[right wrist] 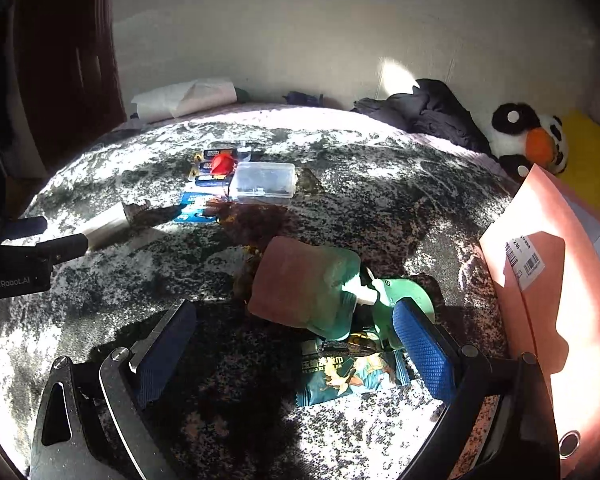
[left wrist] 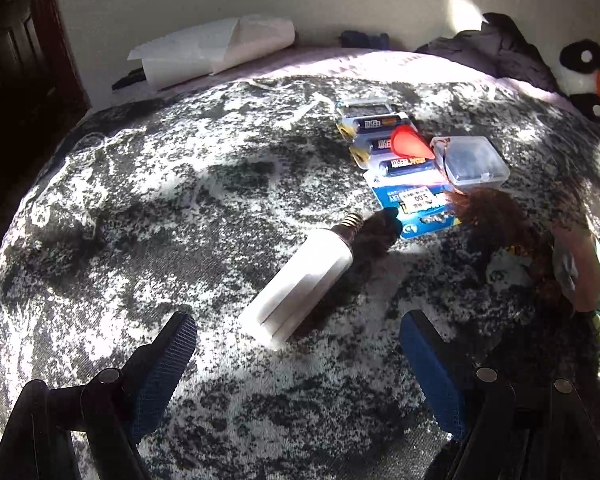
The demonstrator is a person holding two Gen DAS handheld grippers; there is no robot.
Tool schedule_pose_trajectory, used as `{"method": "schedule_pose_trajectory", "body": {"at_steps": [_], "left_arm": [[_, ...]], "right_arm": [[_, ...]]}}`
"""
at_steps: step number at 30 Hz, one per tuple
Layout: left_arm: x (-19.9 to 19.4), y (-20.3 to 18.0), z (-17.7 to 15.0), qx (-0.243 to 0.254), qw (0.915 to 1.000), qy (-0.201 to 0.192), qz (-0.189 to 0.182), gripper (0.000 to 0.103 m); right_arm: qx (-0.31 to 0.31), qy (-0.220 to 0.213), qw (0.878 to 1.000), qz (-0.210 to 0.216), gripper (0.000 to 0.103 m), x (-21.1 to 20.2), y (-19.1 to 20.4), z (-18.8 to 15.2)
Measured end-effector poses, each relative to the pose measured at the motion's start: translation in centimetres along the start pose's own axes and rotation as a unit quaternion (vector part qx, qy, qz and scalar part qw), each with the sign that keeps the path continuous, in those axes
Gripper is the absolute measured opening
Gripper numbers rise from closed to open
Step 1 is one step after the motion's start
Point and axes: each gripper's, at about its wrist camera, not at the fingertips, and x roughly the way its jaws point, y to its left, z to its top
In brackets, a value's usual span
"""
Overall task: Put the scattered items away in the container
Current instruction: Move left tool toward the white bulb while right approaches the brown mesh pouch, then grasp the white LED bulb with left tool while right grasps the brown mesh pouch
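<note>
**Both tools held apart above a cluttered bed**

The left tool was held with its jaws wide apart and nothing between them, just short of the near end of a white light bulb. The bulb was laid slantwise on the mottled grey bedspread, its screw base pointed toward the far right at a battery pack. A red teardrop-shaped piece was seen on top of the pack, and a clear plastic box was set at the pack's right edge, touching or overlapping it. Open bedspread was left to the left of the bulb, out to the bed's left edge.

The right tool was likewise spread open and empty. Just beyond its tips a pink and green pouch with a white spout was lying, its green end close against the right finger. A teal printed packet was partly tucked beneath the pouch, between the fingers. A pink cardboard box with a barcode label was stood at the right edge of the bed, just beside the right finger, so little room was left on that side. A penguin plush and dark clothing were piled along the far wall.
</note>
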Motion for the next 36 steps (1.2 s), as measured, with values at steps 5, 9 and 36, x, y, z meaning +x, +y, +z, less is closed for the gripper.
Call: {"method": "schedule_pose_trajectory", "body": {"at_steps": [5,9,36], "left_arm": [[3.4,-0.4,1.0,0.006,0.9997,0.022,0.003,0.087],[5.1,-1.2,1.3,0.020,0.9992,0.036,0.002,0.079],[5.4,-0.7,2.0,0.009,0.9995,0.027,0.015,0.027]], "right_arm": [[0.012,0.015,1.000,-0.004,0.101,1.7,-1.1,0.5],[-0.010,0.018,1.000,0.002,0.101,3.0,0.1,1.1],[-0.124,0.013,0.990,0.070,0.021,7.3,6.0,4.9]]}}
